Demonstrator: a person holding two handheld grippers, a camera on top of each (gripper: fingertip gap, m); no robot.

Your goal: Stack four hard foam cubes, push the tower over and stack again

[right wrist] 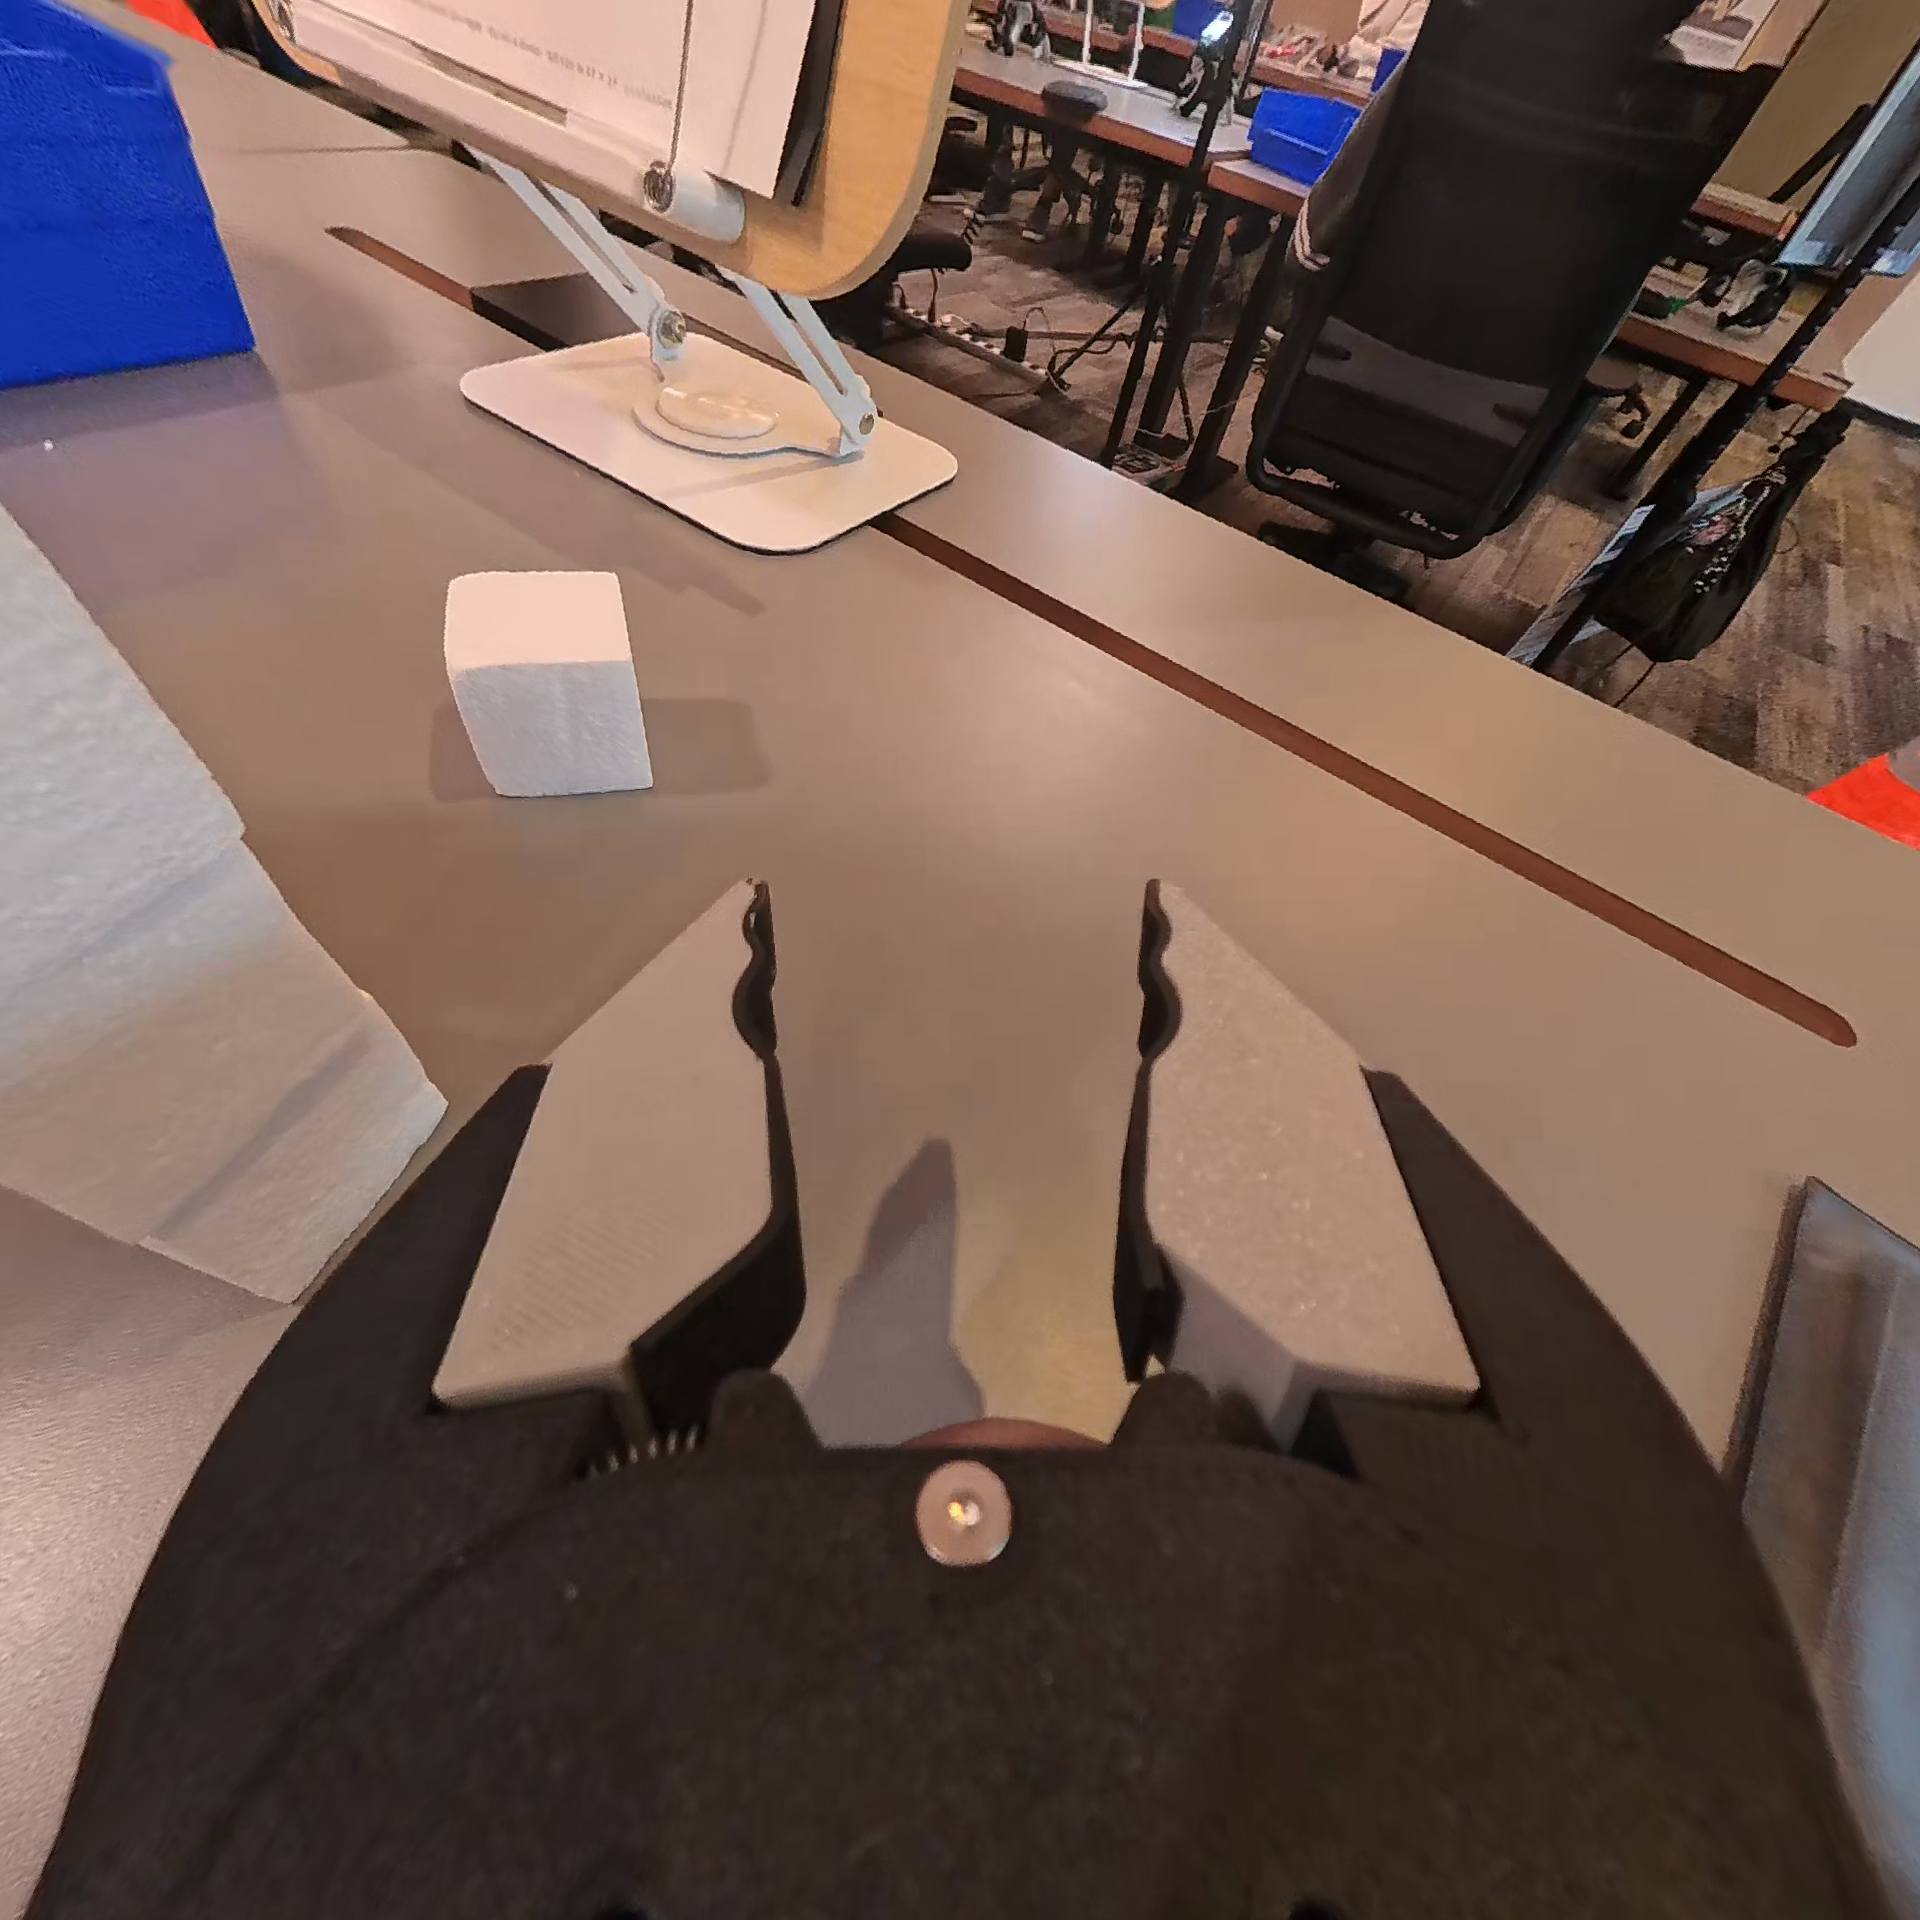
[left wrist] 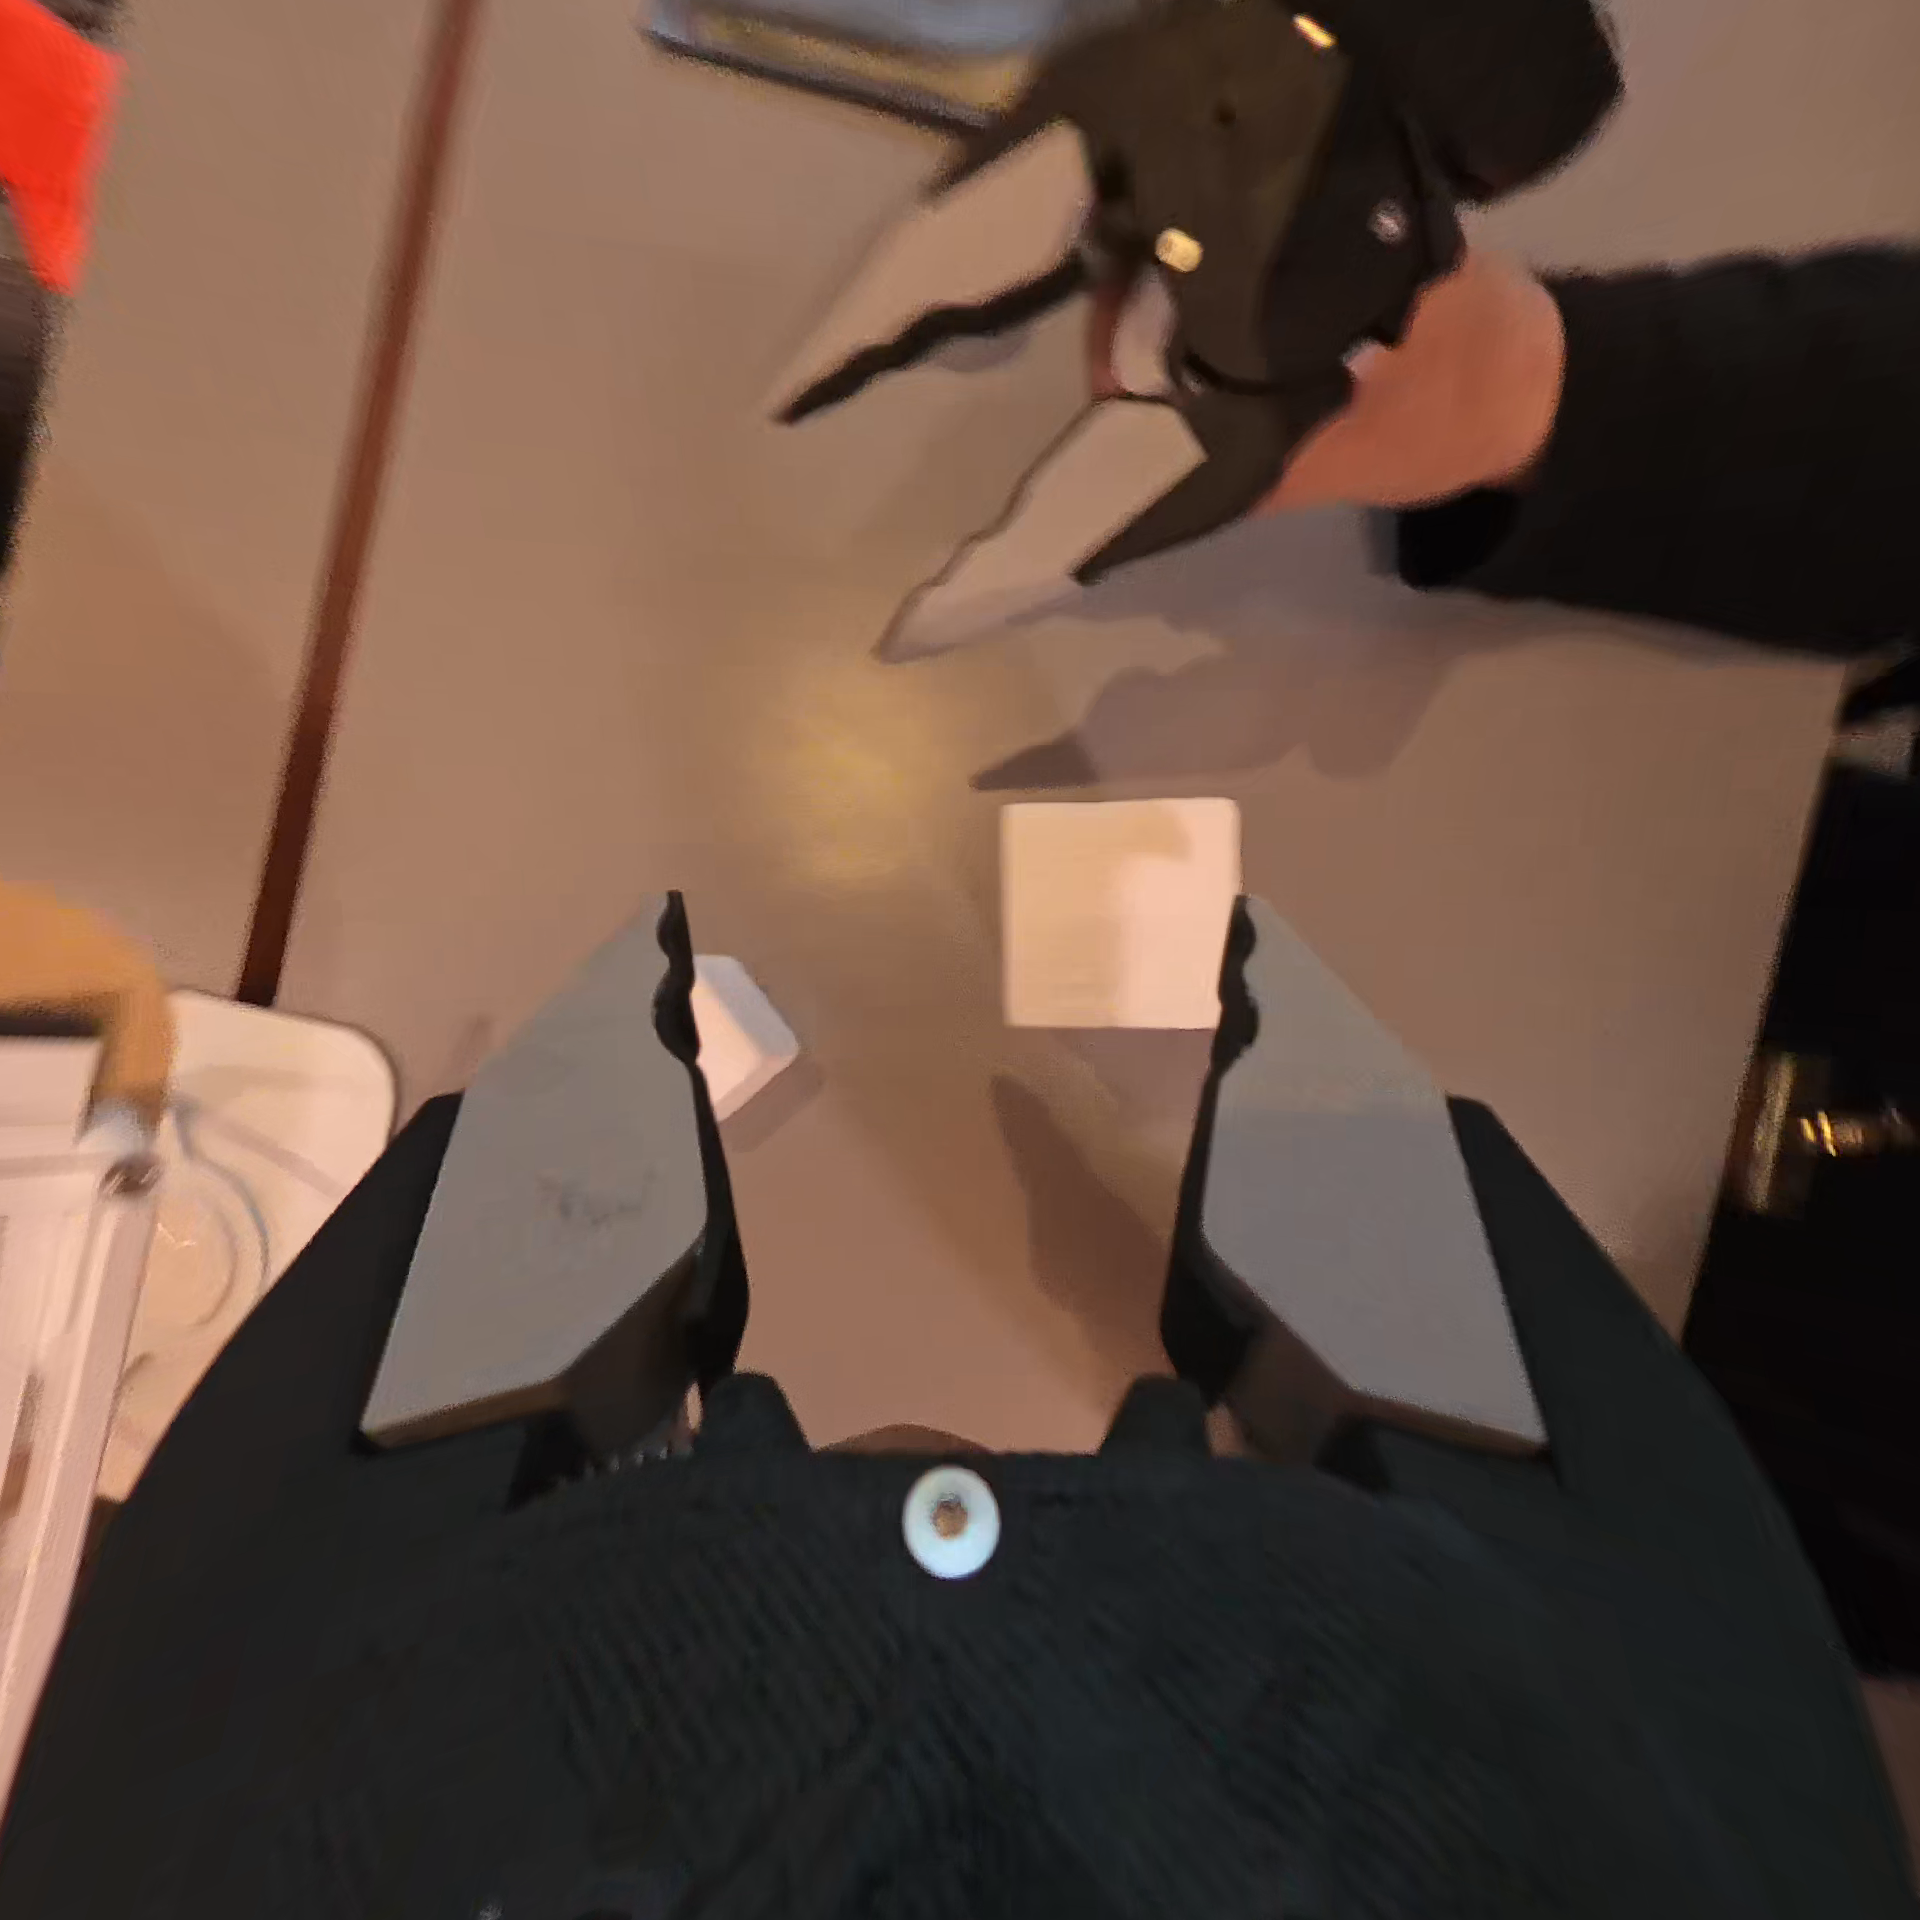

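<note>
In the left wrist view my left gripper [left wrist: 956,914] is open and empty above the table. A white foam cube [left wrist: 1117,914] lies just ahead, close to the right fingertip. A second white cube [left wrist: 748,1039] is partly hidden behind the left finger. My right gripper [left wrist: 842,530], held by a hand, hovers farther off with its jaws apart. In the right wrist view my right gripper [right wrist: 954,894] is open and empty over bare table. One white cube [right wrist: 545,686] sits ahead to the left. More white foam blocks [right wrist: 135,935] fill the left edge, very close; their number is unclear.
A stand with a wooden board and a white base plate [right wrist: 717,447] stands behind the cube. A blue bin [right wrist: 104,208] is at the far left. A brown groove [right wrist: 1351,769] runs across the grey table [right wrist: 987,675]. The table's far edge and an office chair [right wrist: 1455,364] lie beyond. The right tips stand about 12 centimeters off the white cube [right wrist: 545,686].
</note>
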